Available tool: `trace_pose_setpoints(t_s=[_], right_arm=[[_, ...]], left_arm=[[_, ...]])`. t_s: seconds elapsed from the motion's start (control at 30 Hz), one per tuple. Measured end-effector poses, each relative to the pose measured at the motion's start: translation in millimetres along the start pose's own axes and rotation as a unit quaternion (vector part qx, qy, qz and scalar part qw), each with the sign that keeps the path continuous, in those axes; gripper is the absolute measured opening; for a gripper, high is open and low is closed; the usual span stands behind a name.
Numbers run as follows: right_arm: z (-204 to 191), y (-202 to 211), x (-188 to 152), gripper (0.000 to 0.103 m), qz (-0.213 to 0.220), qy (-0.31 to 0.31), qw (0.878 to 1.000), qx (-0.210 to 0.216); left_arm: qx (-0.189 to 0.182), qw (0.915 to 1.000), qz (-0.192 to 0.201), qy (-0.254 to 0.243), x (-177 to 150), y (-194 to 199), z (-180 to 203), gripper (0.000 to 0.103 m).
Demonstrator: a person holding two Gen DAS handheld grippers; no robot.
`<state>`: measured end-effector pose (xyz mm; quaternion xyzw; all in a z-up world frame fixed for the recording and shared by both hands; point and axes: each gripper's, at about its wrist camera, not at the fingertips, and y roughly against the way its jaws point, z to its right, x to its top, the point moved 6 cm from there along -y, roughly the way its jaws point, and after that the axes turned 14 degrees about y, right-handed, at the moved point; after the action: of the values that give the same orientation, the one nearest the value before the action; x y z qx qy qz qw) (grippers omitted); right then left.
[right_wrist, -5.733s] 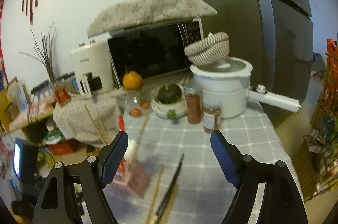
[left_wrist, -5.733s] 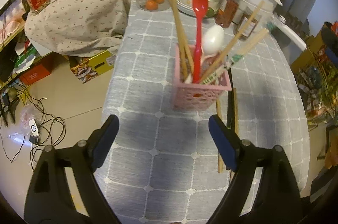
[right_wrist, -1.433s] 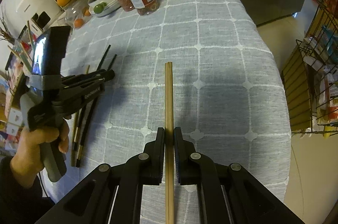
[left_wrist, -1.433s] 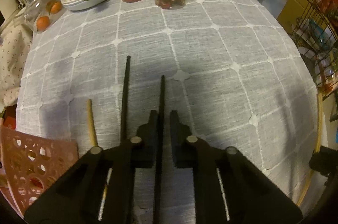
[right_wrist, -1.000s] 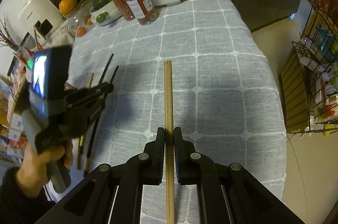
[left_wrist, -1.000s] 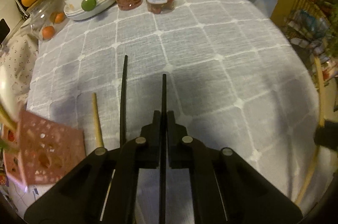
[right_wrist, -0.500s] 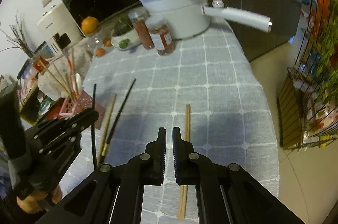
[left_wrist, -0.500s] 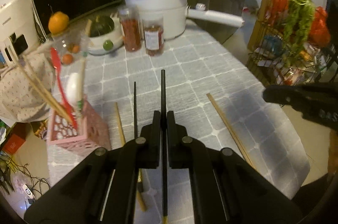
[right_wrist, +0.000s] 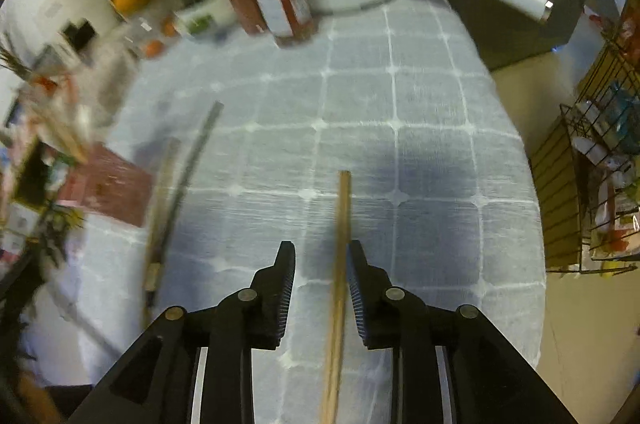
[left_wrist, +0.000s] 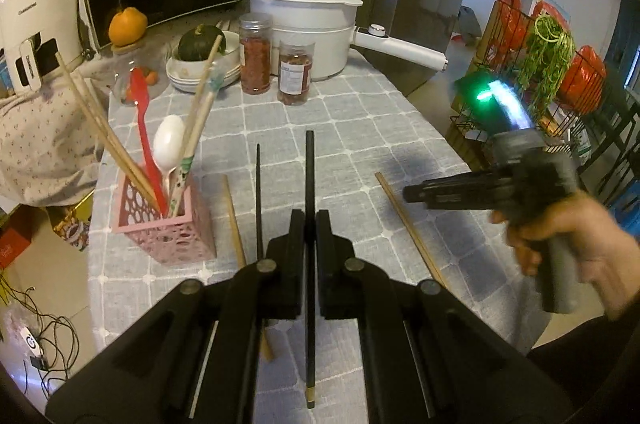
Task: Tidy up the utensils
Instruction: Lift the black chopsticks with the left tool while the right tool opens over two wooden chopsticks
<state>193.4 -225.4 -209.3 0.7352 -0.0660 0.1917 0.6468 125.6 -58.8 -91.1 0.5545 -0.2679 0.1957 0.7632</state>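
Left gripper point(left_wrist: 307, 224): my jaws are pressed together on the black chopstick point(left_wrist: 309, 176), lifted clear of the table so it can go to the pink holder point(left_wrist: 160, 232), which lies ahead to its left

Right gripper point(right_wrist: 320, 264): my jaws are opening; the wooden chopstick point(right_wrist: 342, 224) lies between them, closer to the right pad; blur hides any contact, probably none

Wooden chopstick, position: flat on the grey tablecloth point(right_wrist: 432, 128), running forward past my fingertips

Remaining: a second black chopstick point(left_wrist: 259, 192) and a wooden one point(left_wrist: 234, 216) just beside the holder

tablecloth point(left_wrist: 360, 128): grey, white grid | holder point(left_wrist: 168, 236): pink, perforated | spatula point(left_wrist: 144, 128): red | held chopstick point(left_wrist: 309, 176): black
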Motion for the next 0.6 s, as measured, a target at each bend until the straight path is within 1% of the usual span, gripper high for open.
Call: trace_pose_setpoints(t_s=[0.1, 0.33, 0.4, 0.43, 0.6], right_arm=[[4.8, -26.5, 3.0, 0.027, -0.029, -0.002, 0.999, -0.017], [6.7, -56.3, 4.6, 0.028, -0.064, 0.013, 0.996, -0.056], [5.5, -58.6, 5.9, 0.034, -0.063, 0.020, 0.996, -0.064], [4.8, -59.5, 6.1, 0.034, -0.064, 0.025, 0.995, -0.068], [2.9, -61.0, 4.5, 0.034, -0.059, 0.028, 0.995, -0.075]], left_arm=[[-0.003, 1.0000, -0.002, 0.003, -0.7, 2.5, -2.2, 0.006], [-0.006, 0.9999, -0.006, 0.009, -0.3, 3.3, -6.6, 0.006], [-0.006, 0.9999, -0.008, 0.011, -0.2, 3.8, -7.6, 0.006], [-0.007, 0.9999, -0.008, 0.012, -0.3, 4.2, -7.7, 0.006], [-0.010, 0.9998, -0.009, 0.012, -0.9, 6.4, -7.2, 0.006]])
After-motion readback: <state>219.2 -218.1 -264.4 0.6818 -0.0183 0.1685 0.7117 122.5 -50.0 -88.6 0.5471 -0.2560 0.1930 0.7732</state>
